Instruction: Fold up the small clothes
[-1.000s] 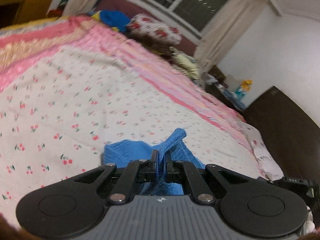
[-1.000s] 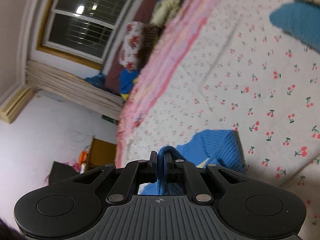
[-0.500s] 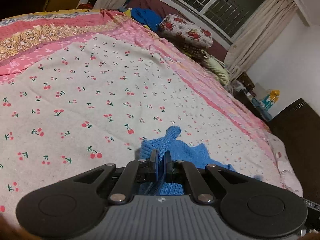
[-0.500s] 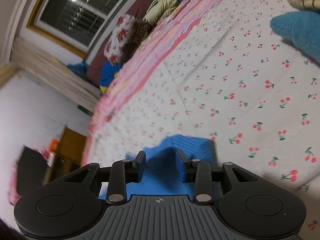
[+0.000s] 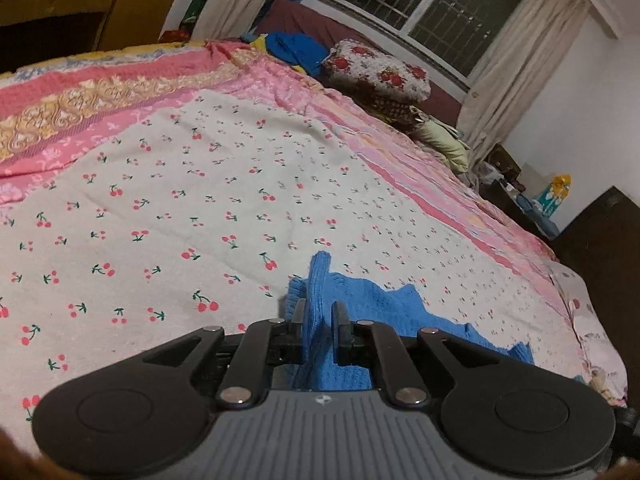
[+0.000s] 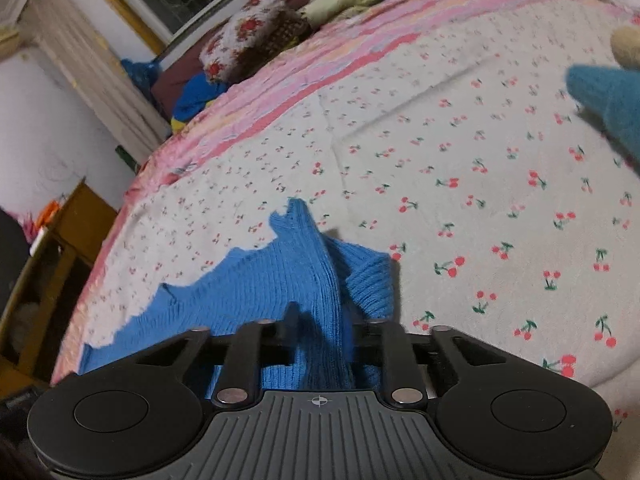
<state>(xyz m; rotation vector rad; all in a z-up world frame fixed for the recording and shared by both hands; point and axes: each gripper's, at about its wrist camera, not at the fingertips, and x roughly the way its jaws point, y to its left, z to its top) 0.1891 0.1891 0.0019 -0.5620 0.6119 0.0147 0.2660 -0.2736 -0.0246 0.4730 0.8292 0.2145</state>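
A small blue knitted sweater [image 5: 376, 300] lies on the cherry-print bedspread [image 5: 180, 208], close in front of both grippers. My left gripper [image 5: 318, 312] is partly open, with a raised ridge of the blue knit standing between its fingers. In the right wrist view the sweater [image 6: 256, 292] spreads to the left, with a folded ridge running up the middle. My right gripper [image 6: 320, 320] is open wide, its fingers on either side of that ridge and not clamping it.
A darker blue-green knitted garment [image 6: 608, 104] and a cream one [image 6: 628, 44] lie at the bed's far right. A floral pillow [image 5: 376, 70] and piled clothes sit by the window. A wooden cabinet [image 6: 44, 280] stands beside the bed.
Both grippers came down to the bed with the sweater. The right gripper opened and let go of the knit. The left gripper's fingers have spread a little around the fold.
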